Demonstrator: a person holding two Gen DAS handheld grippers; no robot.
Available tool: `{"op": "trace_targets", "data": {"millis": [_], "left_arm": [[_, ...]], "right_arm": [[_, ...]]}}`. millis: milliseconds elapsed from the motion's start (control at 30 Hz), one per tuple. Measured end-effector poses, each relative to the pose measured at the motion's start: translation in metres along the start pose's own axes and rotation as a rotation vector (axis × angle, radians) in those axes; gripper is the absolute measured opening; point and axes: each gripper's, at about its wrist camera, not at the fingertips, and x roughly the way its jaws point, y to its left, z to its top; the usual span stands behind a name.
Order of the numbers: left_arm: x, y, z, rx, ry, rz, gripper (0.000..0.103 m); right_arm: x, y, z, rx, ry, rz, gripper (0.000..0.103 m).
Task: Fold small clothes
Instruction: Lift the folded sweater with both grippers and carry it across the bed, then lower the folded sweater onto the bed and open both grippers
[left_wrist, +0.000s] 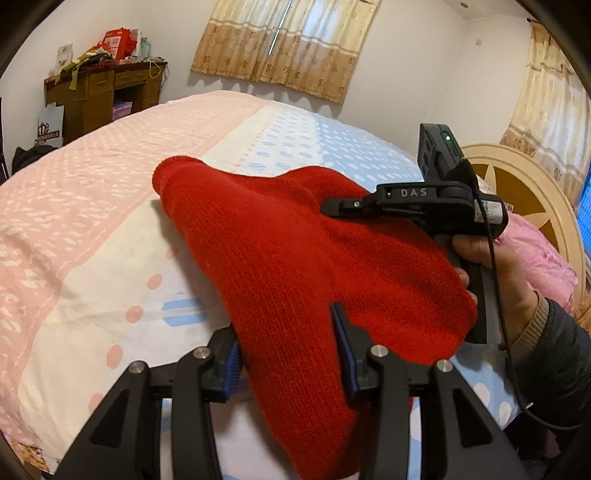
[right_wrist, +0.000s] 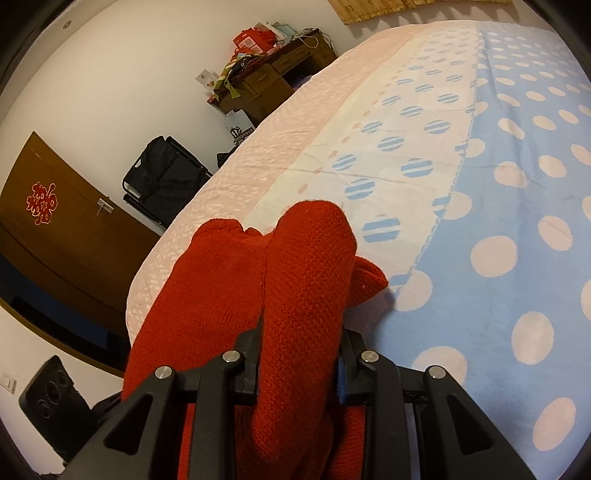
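Dotted bedsheet, right tongs on red knit, left-view only

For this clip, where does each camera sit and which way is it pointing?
Left wrist view: rides on the left tool, looking across the bed toward curtains; shows its fingers around the red knit garment, plus the right tool and right hand.
Right wrist view: rides on the right tool, facing the door and desk; its fingers clamp the garment.
Shared: garment, bed, desk.
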Motion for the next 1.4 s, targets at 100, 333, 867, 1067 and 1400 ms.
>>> {"op": "trace_targets", "data": {"millis": [100,333,867,1067,1400], "left_arm": [[-0.006,-0.006,0.002,0.023,0.016,0.031,0.046],[-0.026,-0.012,0.008,0.085,-0.010,0.080,0.051],[0.013,0.027,0.015,0.032,-0.007,0.184,0.079],[0.020,0.028,0.002,0.026,-0.026,0.188,0.089],[-0.035,0.004,0.008,0.067,-0.146,0.227,0.096]], "right_arm": [[-0.001,0.001,0.000,-0.015,0.001,-0.019,0.030],[-0.010,-0.016,-0.002,0.064,-0.010,-0.046,0.045],[-0.051,0.044,-0.039,-0.057,-0.030,0.029,0.056],[-0.050,0.012,-0.047,0.045,-0.046,0.026,0.056],[-0.129,0.081,-0.079,-0.108,-0.295,-0.269,0.061]]}}
